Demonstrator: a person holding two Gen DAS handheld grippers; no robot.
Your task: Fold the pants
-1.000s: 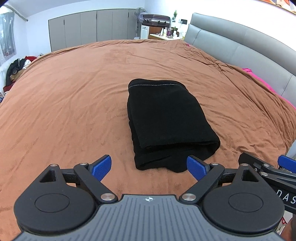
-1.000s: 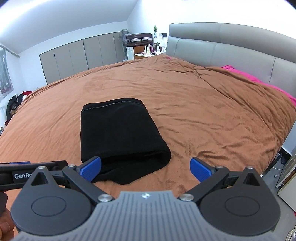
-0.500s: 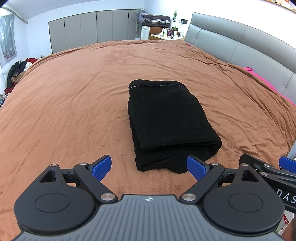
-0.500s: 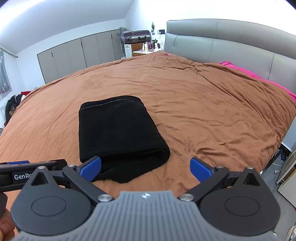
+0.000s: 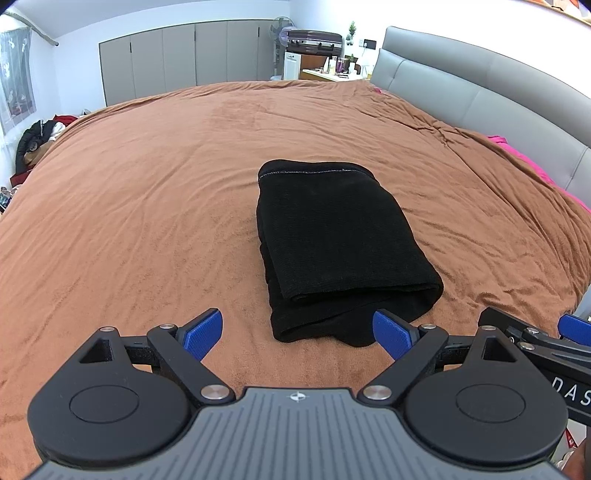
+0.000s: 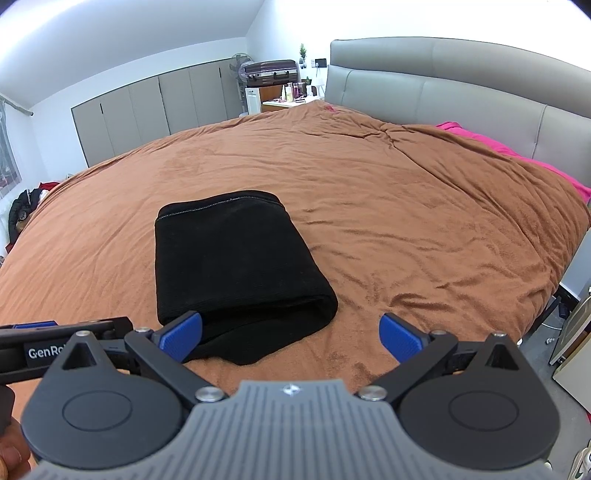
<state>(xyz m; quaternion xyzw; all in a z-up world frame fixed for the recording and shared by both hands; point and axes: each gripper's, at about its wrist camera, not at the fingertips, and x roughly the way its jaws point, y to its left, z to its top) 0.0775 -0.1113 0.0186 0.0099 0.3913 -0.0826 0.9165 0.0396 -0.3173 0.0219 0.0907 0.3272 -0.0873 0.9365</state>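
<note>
One folded black pants point(image 5: 334, 236), one brown blanket point(image 5: 147, 206), two grippers, one suitcase point(image 5: 314, 38), one fan point(image 5: 281, 31)

My right blue-padded black gripper point(image 5: 569, 326) is cut off by the frame edge; small bottles on the far wooden nightstand point(image 6: 291, 90) are unreadable.

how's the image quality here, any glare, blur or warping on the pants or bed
Left wrist view: sharp, fisheye bows the brown blanket into a dome; the black pants show little fold detail. Right wrist view: wall above the headboard blown out white; same warping, no motion blur.
</note>
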